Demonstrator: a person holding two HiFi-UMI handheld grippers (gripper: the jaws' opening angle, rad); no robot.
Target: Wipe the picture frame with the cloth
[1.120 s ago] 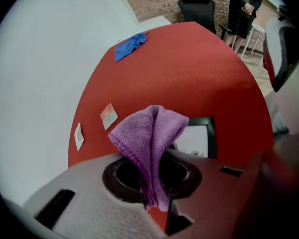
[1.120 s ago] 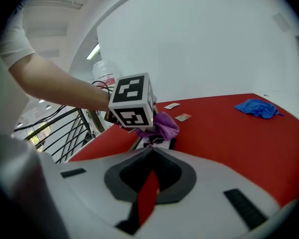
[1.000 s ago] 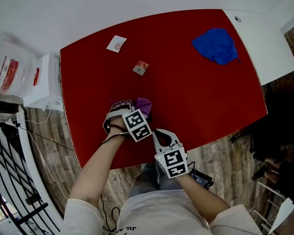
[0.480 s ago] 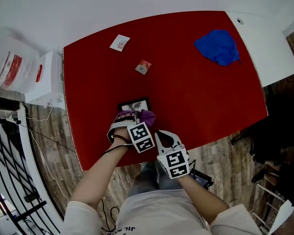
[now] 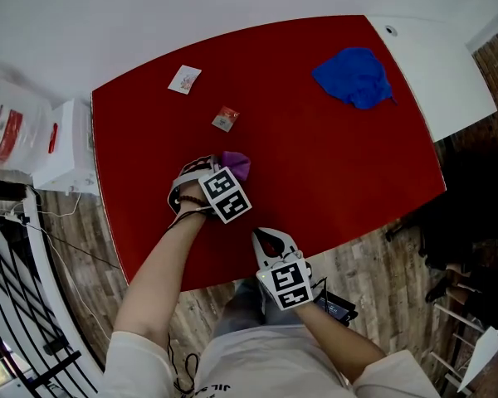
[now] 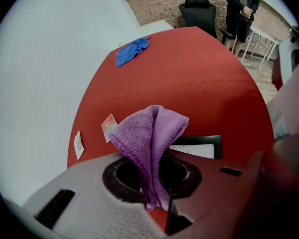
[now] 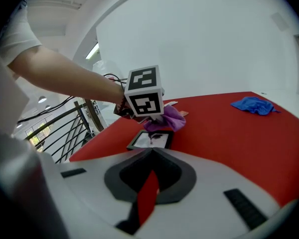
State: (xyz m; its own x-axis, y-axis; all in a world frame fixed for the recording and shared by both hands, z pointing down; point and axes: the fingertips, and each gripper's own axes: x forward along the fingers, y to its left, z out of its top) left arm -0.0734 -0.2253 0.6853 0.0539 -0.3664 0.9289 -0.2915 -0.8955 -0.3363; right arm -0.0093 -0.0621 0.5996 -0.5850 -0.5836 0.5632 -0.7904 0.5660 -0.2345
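Farther onto the desk (image 5: 315,164) than half a second ago: left claw (image 5: 222,166), now over the spot where the picture frame lay bare in the head view, hiding it there. Right claw (image 5: 266,239) drawn back a little toward the near edge.

Left claw clamped on a folded purple cloth (image 6: 150,133), pinched low between the jaws, loose fold standing up and forward. Just beyond it, picture frame (image 6: 202,144) flat on the red top, black border round a pale picture. In the right gripper view, cloth hanging just over the frame's far end, contact not clear. Right claw closed on nothing, jaws together, held above the near edge, apart from the frame.

Judged progress: cloth in hand and brought to the frame, wiping either just begun or about to begin (no dust or smear to go by). Most of the frame's face probably left to cover.

Farther out: blue cloth (image 5: 354,77) crumpled at the far right, well apart from the work. Small reddish sachet (image 5: 225,118) and white card (image 5: 184,79) toward the far left. Print on both, too small to read. White box (image 5: 62,143) off the left edge with a red label, likewise unreadable. Only clear marks: black-and-white squares on the claws' cubes, no lettering.
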